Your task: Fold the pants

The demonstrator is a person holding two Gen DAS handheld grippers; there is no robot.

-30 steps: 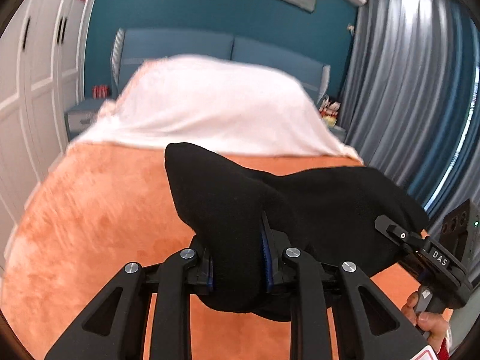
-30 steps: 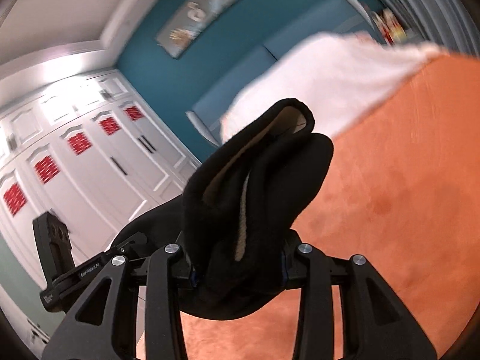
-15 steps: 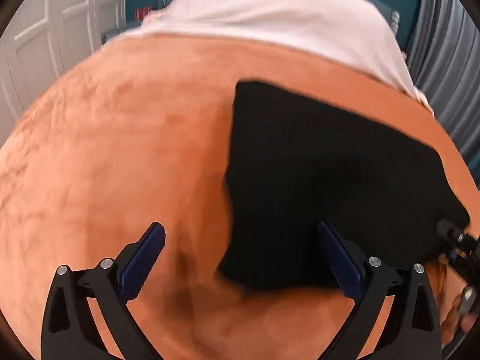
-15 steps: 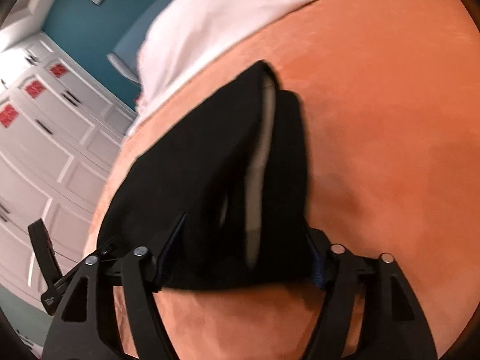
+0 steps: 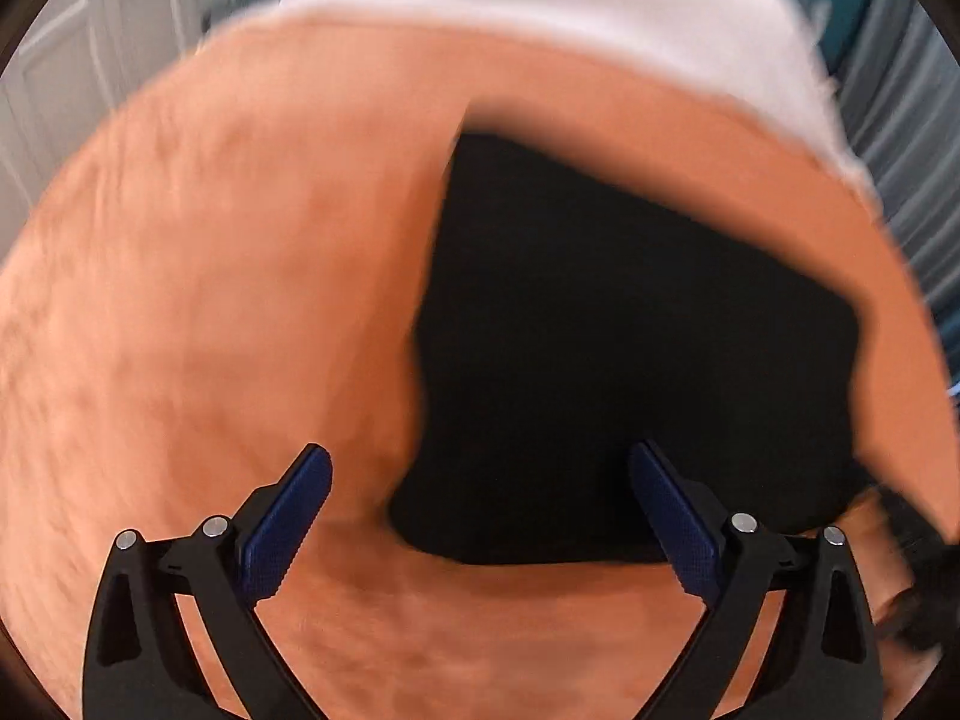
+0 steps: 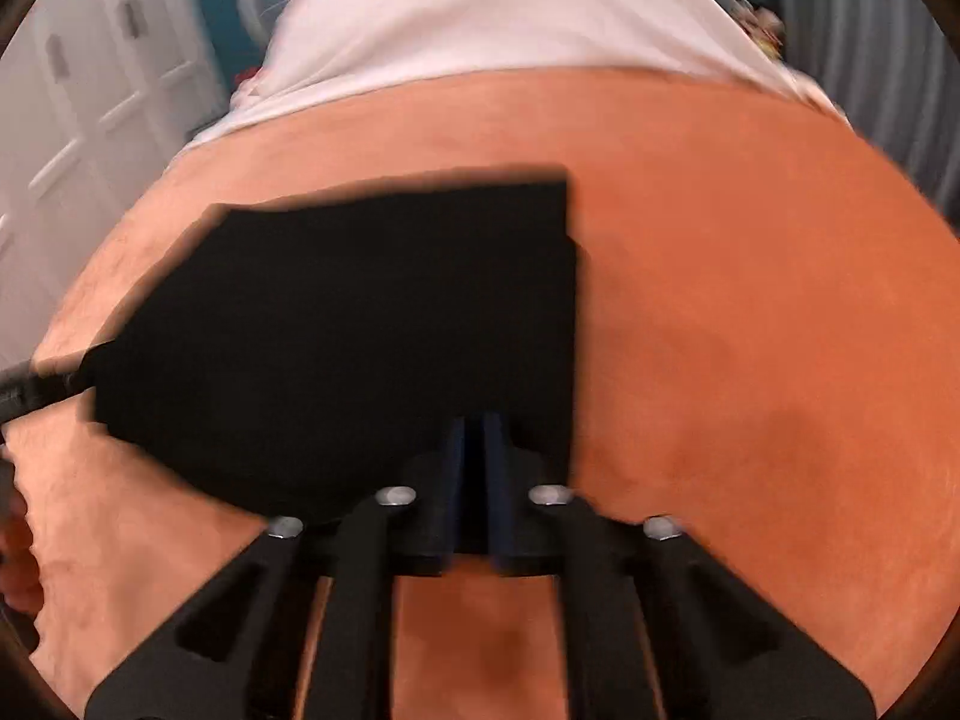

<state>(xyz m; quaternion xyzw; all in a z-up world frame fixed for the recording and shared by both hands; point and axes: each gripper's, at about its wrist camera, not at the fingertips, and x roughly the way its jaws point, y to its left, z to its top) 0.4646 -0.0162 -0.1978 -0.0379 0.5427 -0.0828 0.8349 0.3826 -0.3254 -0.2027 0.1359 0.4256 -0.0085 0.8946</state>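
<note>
The black pants [image 5: 630, 348] lie folded flat as a compact rectangle on the orange blanket [image 5: 210, 300]; they also show in the right wrist view [image 6: 360, 324]. My left gripper [image 5: 480, 492] is wide open and empty, just above the near edge of the pants. My right gripper [image 6: 477, 450] has its blue pads closed together over the near edge of the pants, with no cloth visibly between them. Both views are motion-blurred.
The orange blanket [image 6: 750, 330] covers the bed, with a white cover [image 6: 480, 12] at the far end. White wardrobe doors [image 6: 90, 90] stand left, grey curtains [image 5: 912, 120] right. A hand with the other gripper shows at the right edge [image 5: 900, 588].
Both grippers carried the bunched pants down onto the blanket and let go. The left gripper opened and stays open. The right gripper opened, then closed empty. The pants now lie flat.
</note>
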